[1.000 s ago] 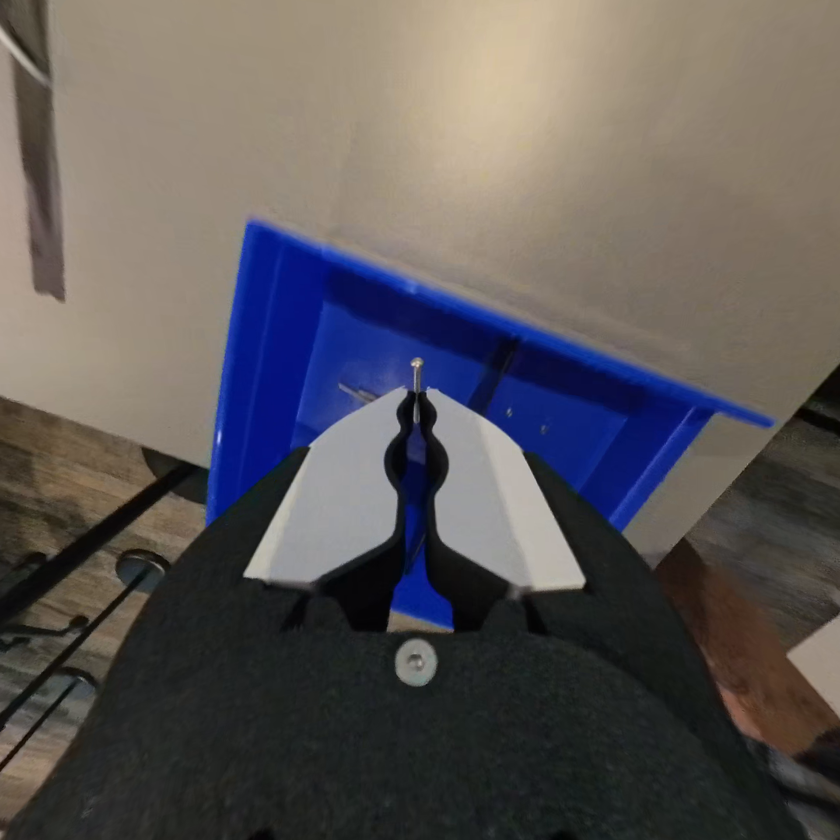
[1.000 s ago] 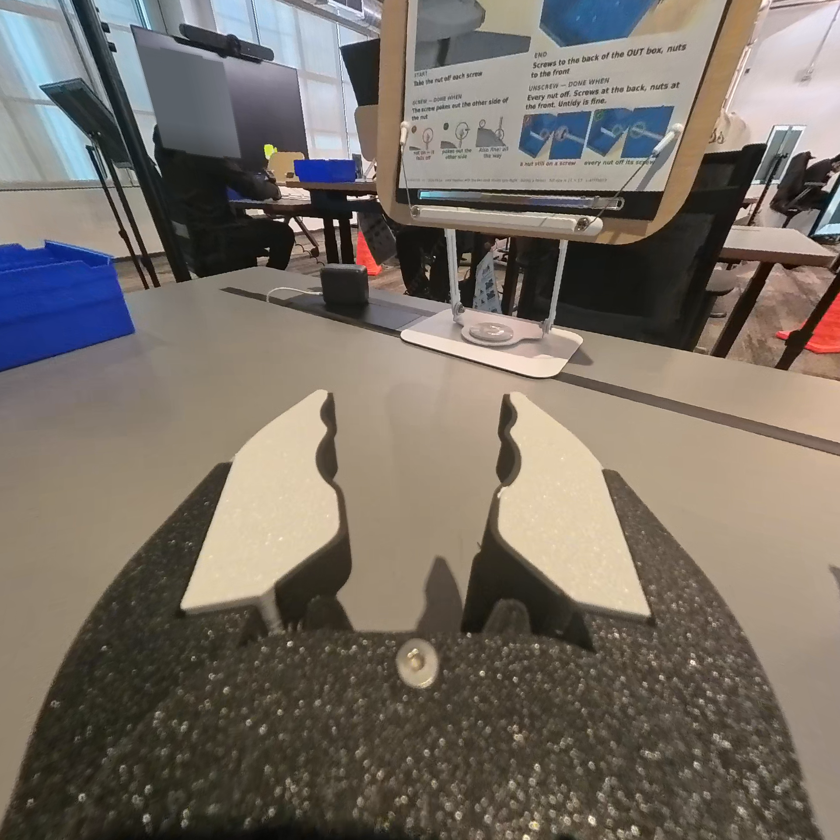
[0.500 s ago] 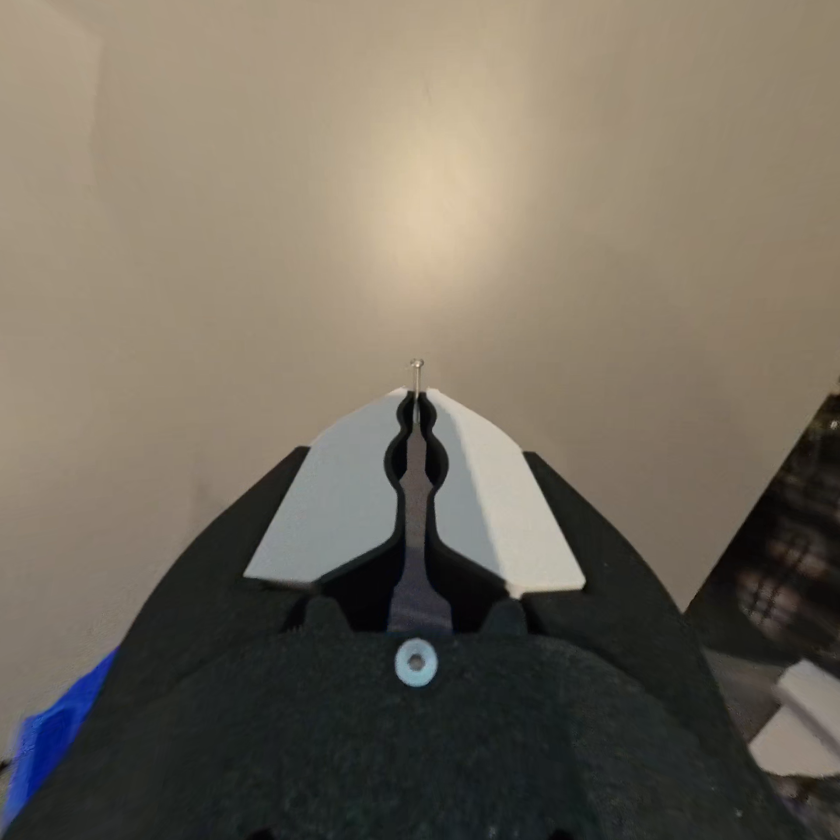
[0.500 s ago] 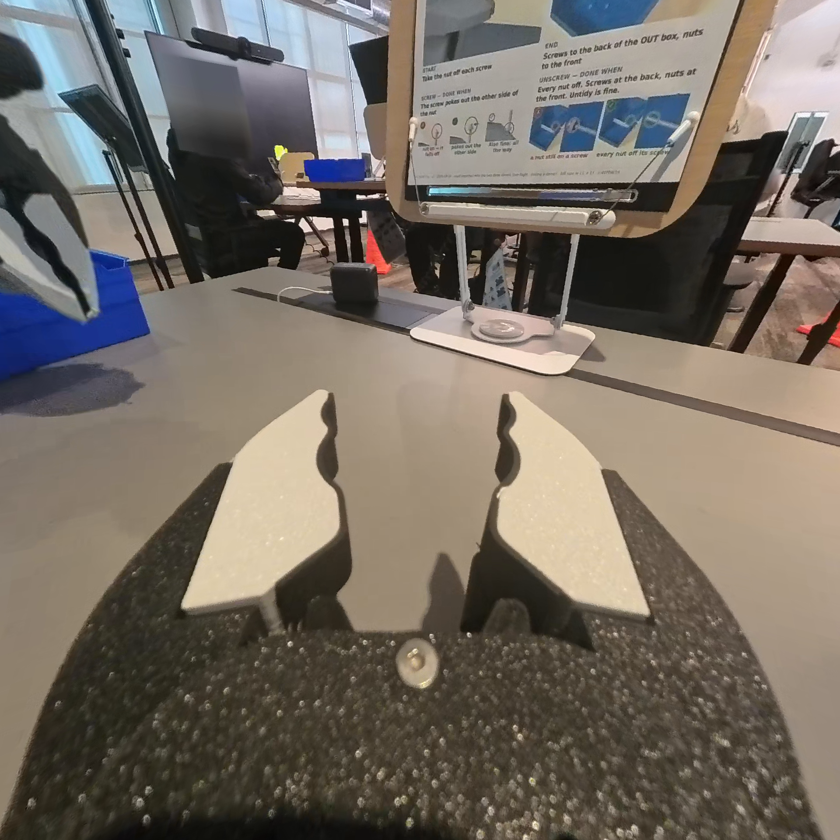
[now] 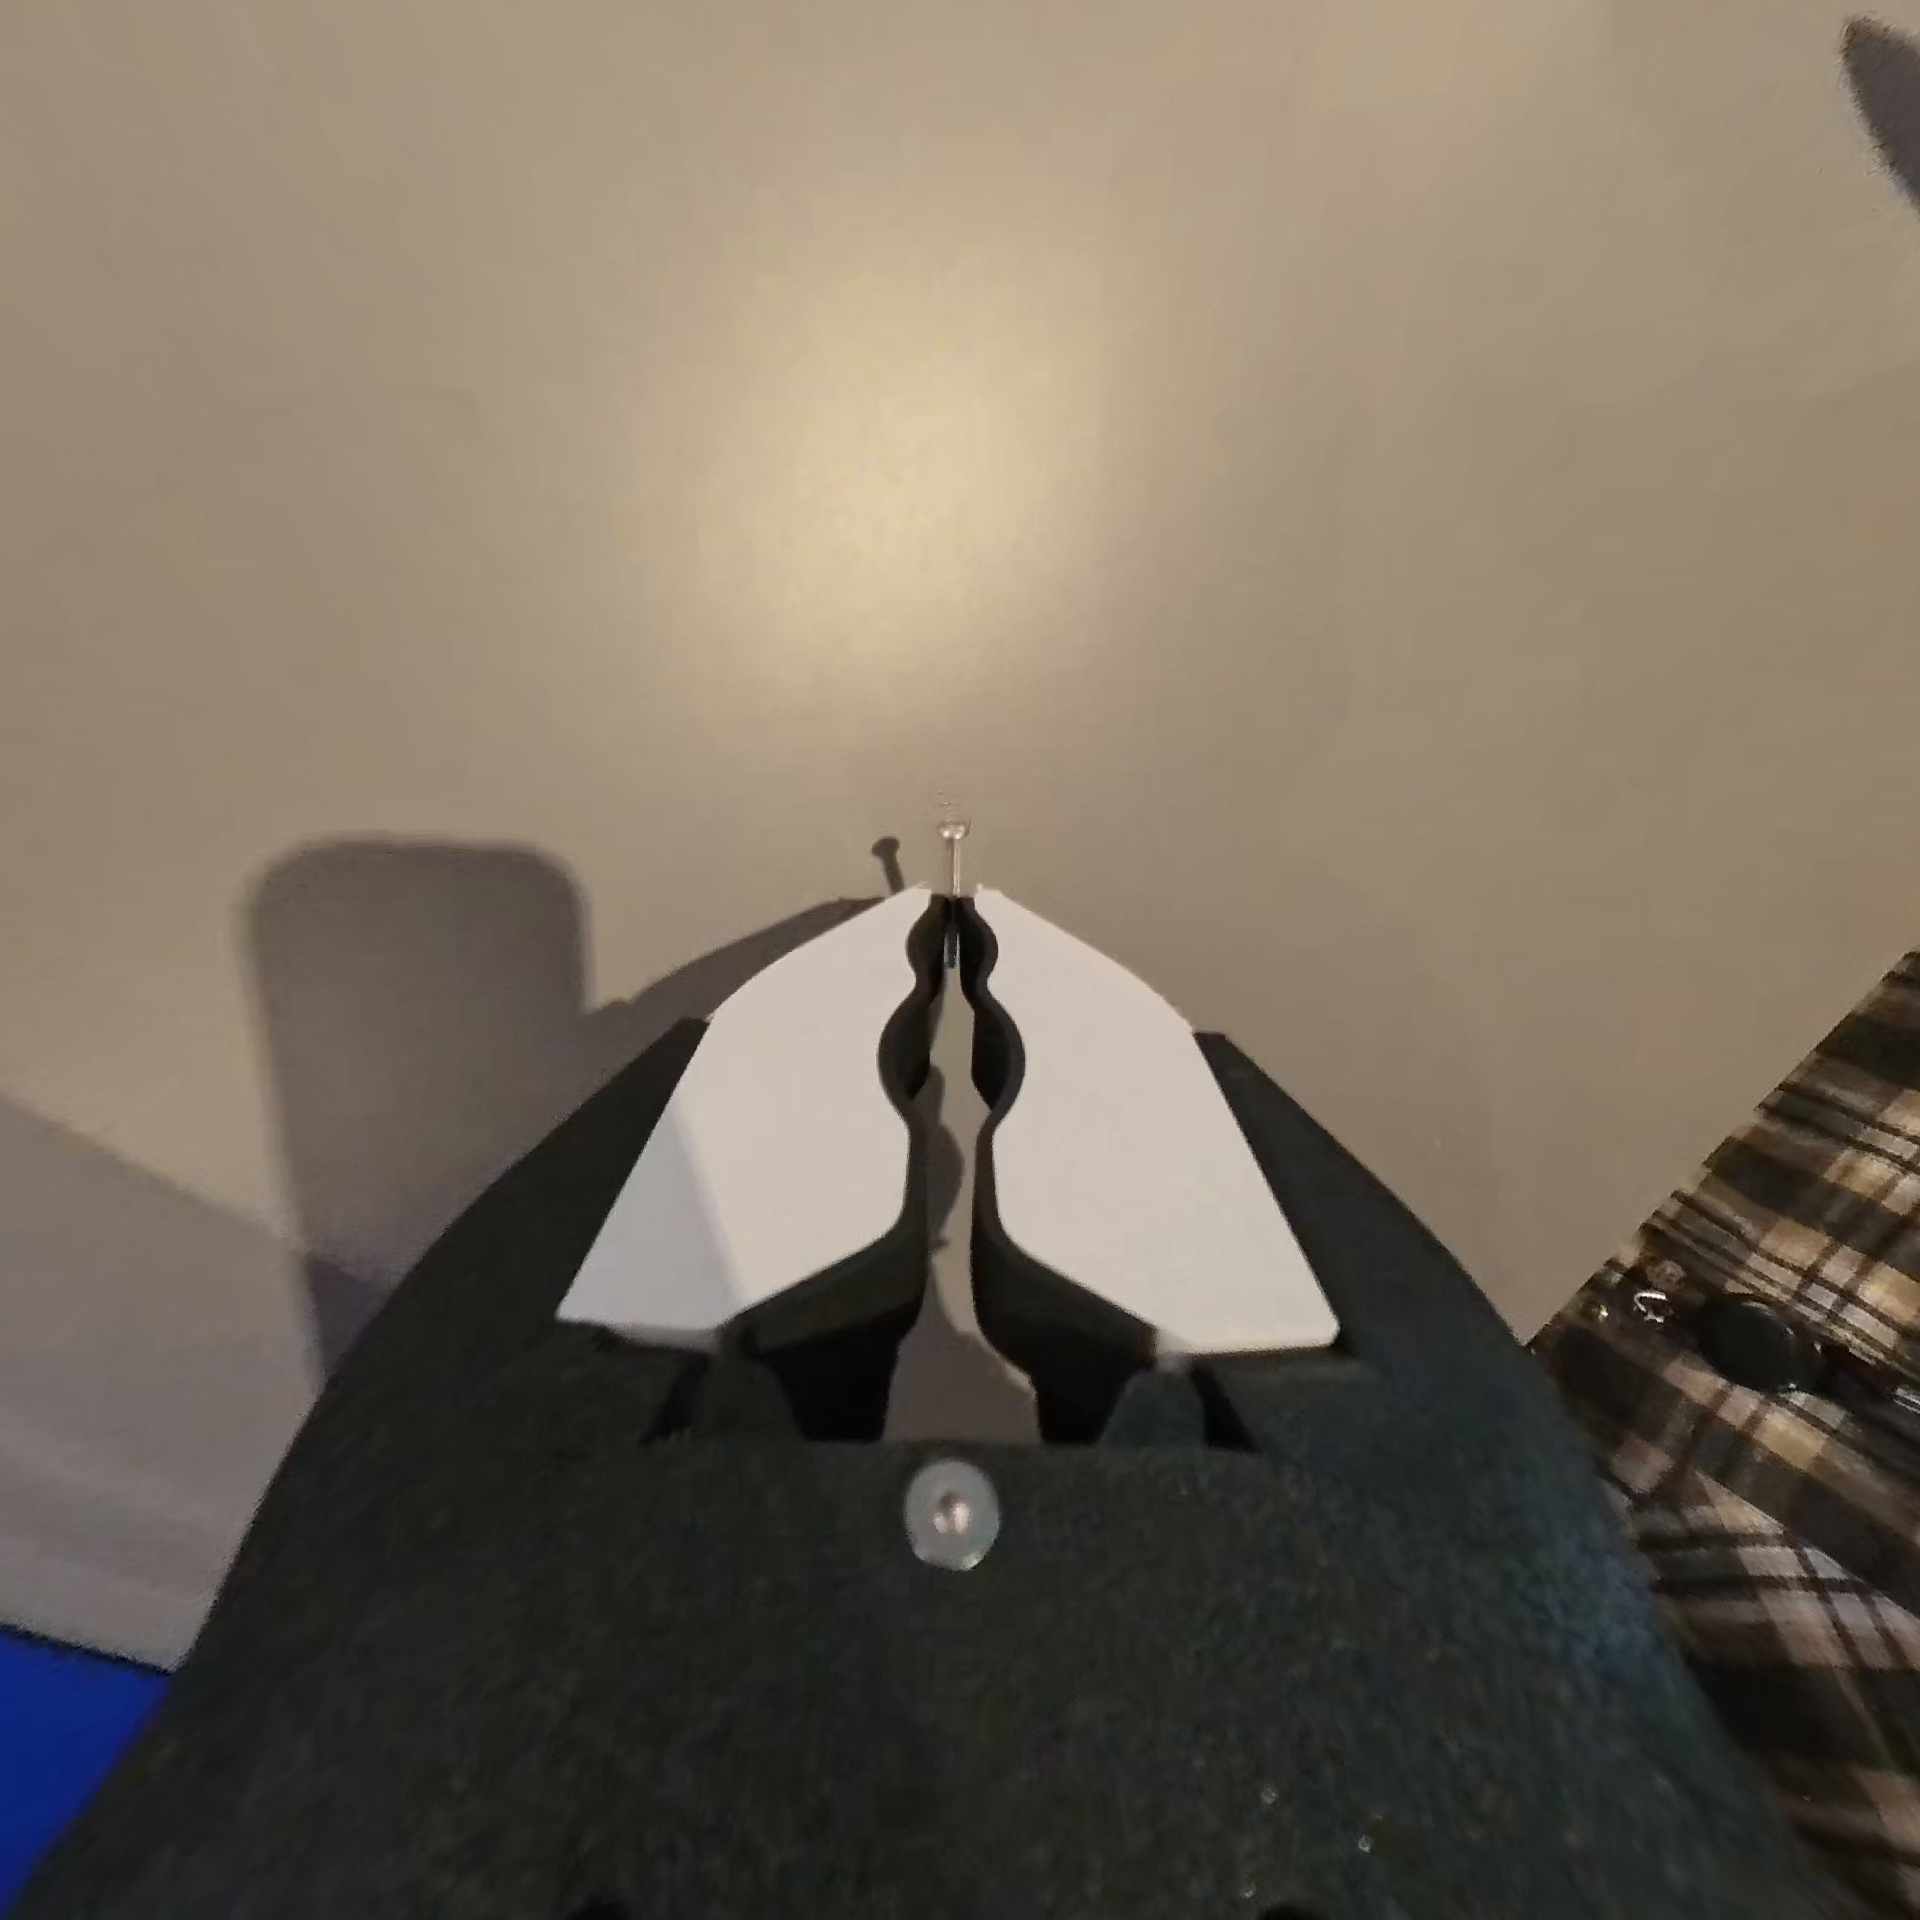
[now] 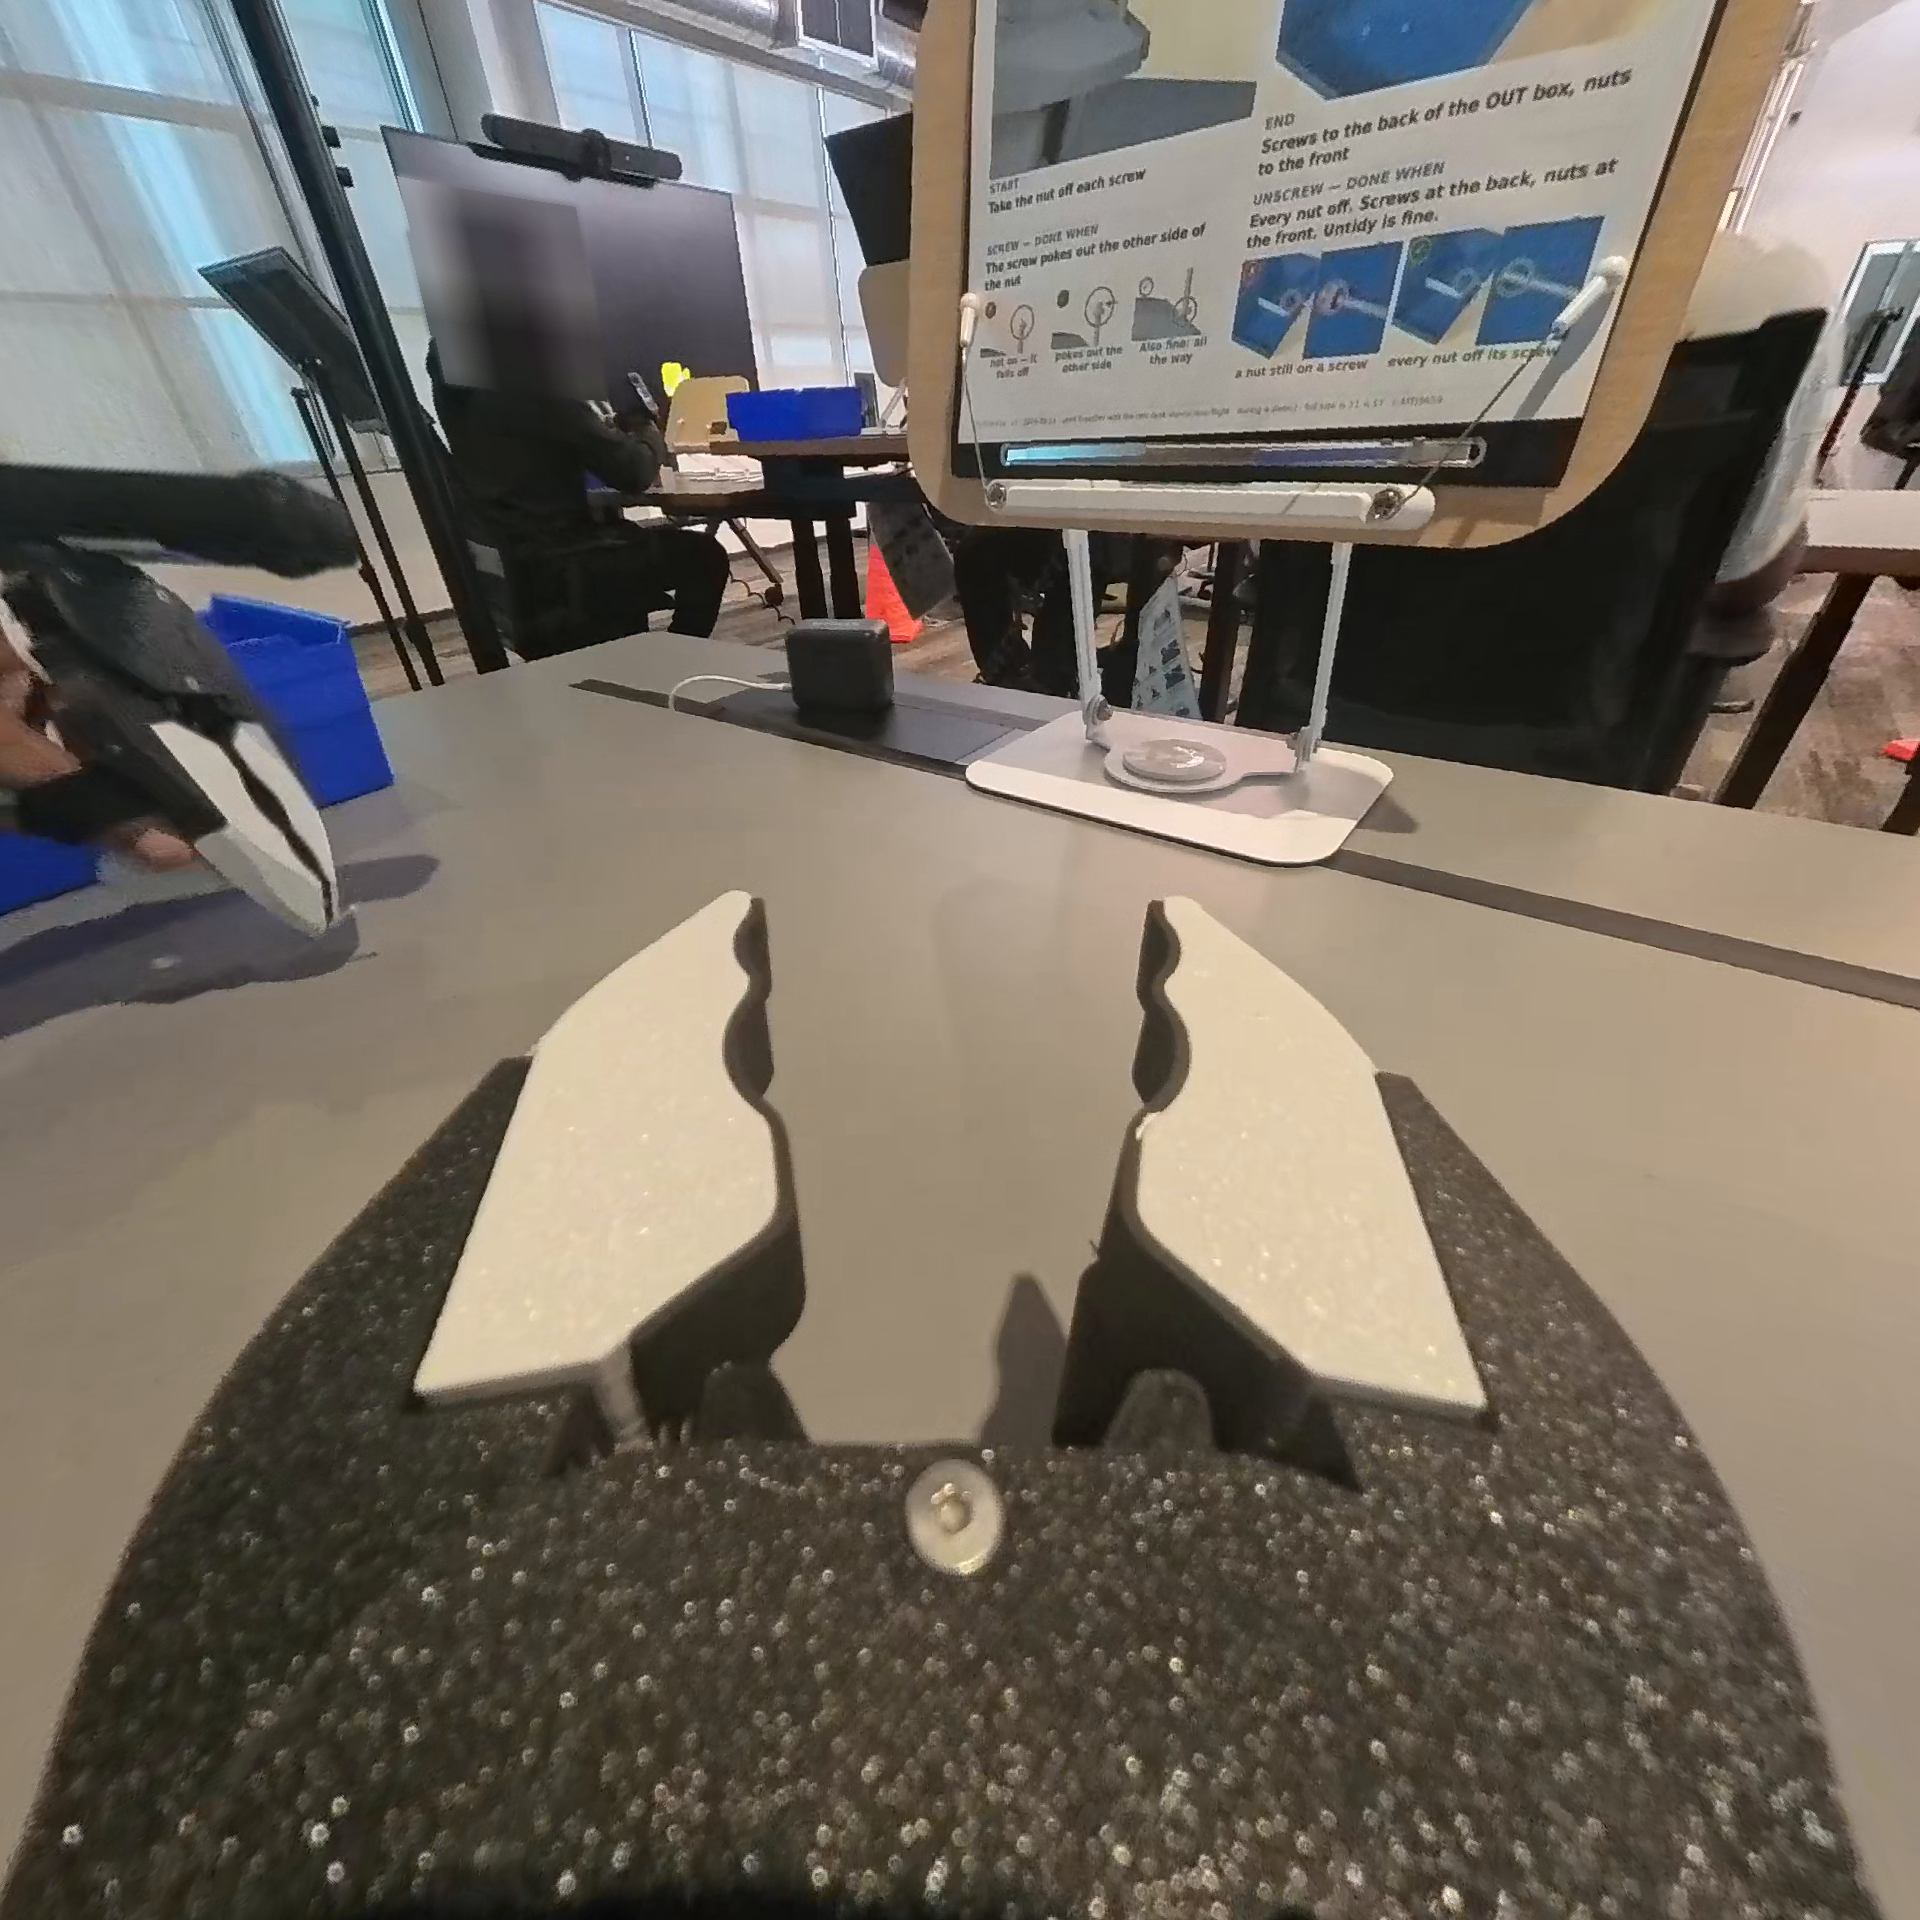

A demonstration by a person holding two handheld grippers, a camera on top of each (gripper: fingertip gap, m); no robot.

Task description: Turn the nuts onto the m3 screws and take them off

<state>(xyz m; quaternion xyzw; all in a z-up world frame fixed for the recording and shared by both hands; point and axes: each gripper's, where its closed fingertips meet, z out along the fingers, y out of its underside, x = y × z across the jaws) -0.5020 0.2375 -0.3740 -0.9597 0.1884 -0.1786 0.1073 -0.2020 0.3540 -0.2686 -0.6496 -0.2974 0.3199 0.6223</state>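
Observation:
My left gripper (image 5: 951, 902) is shut on a thin silver m3 screw (image 5: 951, 854). The screw's head sticks out past the fingertips, just above the grey table (image 5: 935, 416). This gripper also shows at the far left of the right wrist view (image 6: 317, 914), pointing down at the table. My right gripper (image 6: 951, 914) is open and empty, low over the table. A blue bin (image 6: 296, 691) stands behind the left gripper, and a corner of it shows in the left wrist view (image 5: 73, 1704). I see no nut.
A stand with an instruction sheet (image 6: 1278, 229) rests on a white base (image 6: 1179, 779) at the table's far side. A small black box (image 6: 840, 665) with a white cable sits next to it. A plaid sleeve (image 5: 1766, 1403) is at right. People sit at desks beyond. The tips of one gripper are about 35 cm away from the tips of the other.
My left gripper has carried the screw out of the blue bin and rightward over the bare table, coming into the right wrist view. The right gripper has stayed open and nearly still.

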